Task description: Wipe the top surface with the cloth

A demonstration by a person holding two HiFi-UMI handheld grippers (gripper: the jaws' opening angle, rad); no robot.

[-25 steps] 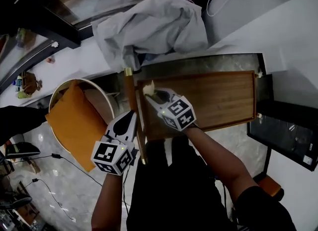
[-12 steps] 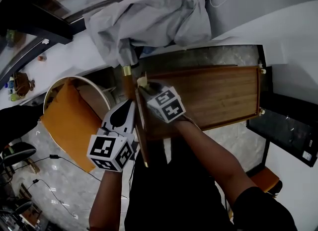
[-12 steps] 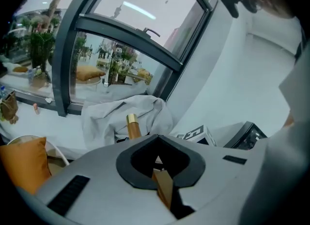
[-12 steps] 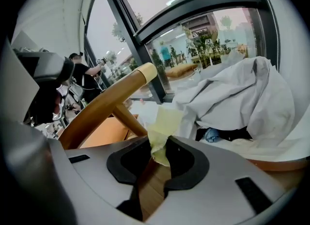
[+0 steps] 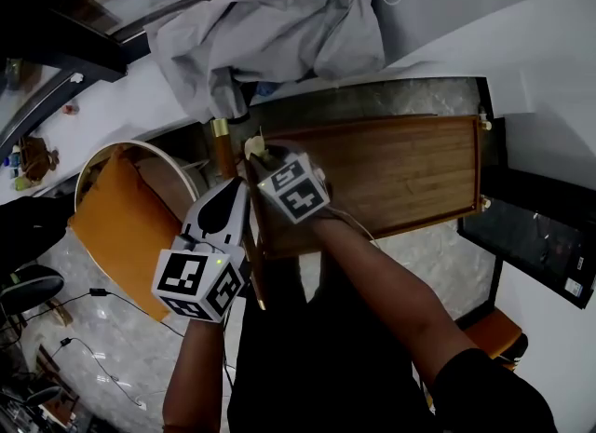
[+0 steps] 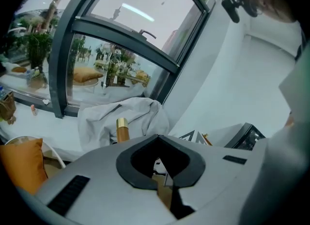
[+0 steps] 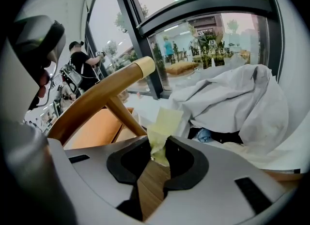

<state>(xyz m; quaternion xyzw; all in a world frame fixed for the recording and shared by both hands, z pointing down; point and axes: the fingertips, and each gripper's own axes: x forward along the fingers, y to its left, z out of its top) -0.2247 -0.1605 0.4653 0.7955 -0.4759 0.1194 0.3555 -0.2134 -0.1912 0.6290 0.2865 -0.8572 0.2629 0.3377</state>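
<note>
The brown wooden top (image 5: 400,175) runs left to right in the head view. My right gripper (image 5: 262,155) is at its left end, shut on a pale yellow cloth (image 5: 254,148) that rests at the top's left edge. In the right gripper view the cloth (image 7: 162,127) sticks up from between the closed jaws of the right gripper (image 7: 156,160), with wood grain below. My left gripper (image 5: 236,191) hangs just left of the top, beside its wooden side rail, and holds nothing. In the left gripper view the left gripper (image 6: 163,173) has its jaws together.
A crumpled grey-white sheet (image 5: 279,31) is heaped on the sill behind the top. A wooden post with a brass cap (image 5: 222,141) stands at the top's left corner. A round chair with an orange cushion (image 5: 121,226) is at the left. A dark box (image 5: 531,245) sits at the right.
My right gripper has slid the cloth leftward along the top to its left end. The left gripper has drifted slightly left and down.
</note>
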